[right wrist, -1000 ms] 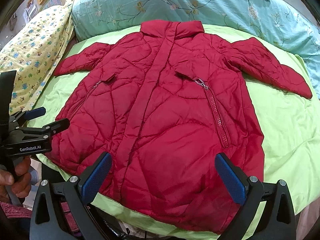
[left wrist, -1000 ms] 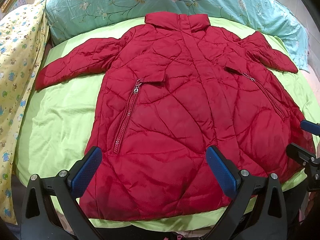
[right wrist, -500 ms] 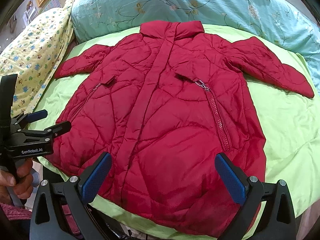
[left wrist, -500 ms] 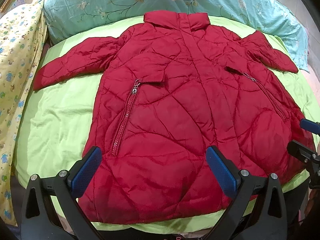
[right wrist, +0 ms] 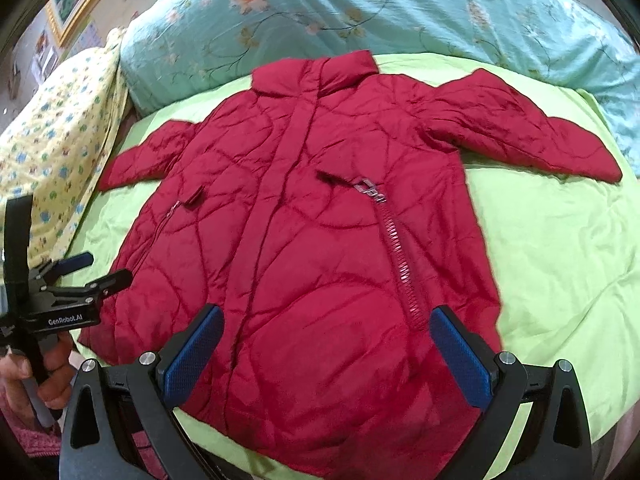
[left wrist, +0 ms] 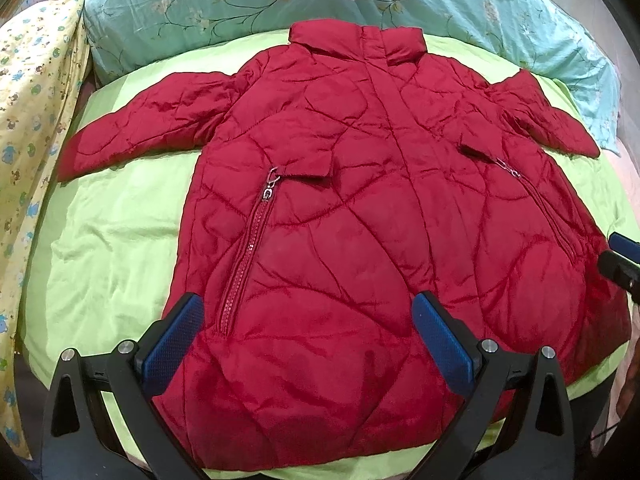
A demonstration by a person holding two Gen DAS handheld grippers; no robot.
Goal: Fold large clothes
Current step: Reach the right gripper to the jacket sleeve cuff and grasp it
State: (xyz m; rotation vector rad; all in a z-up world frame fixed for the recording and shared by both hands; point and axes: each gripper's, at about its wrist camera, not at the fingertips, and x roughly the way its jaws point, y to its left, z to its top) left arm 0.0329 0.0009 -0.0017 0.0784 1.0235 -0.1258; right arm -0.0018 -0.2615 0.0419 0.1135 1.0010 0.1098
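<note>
A red quilted jacket [left wrist: 360,216] [right wrist: 312,248] lies flat and front-up on the lime green sheet [left wrist: 112,248], collar at the far side, both sleeves spread outward. My left gripper [left wrist: 308,344] hovers open above the hem on the jacket's left half, with nothing between its blue pads. Over the hem on the right half, my right gripper [right wrist: 324,352] is open too and holds nothing. The left gripper also shows at the left edge of the right wrist view, held by a hand [right wrist: 36,376]. The right gripper's tip [left wrist: 622,252] shows at the right edge of the left wrist view.
A teal floral quilt [left wrist: 248,4] [right wrist: 360,12] is bunched along the far side of the bed. A yellow patterned blanket [left wrist: 28,112] [right wrist: 56,132] lies along the left. Bare green sheet [right wrist: 560,248] shows right of the jacket. A framed picture [right wrist: 80,0] hangs on the wall.
Both grippers have risen and moved slightly forward over the hem; the jacket looks a little farther into view. The jacket itself has not moved.
</note>
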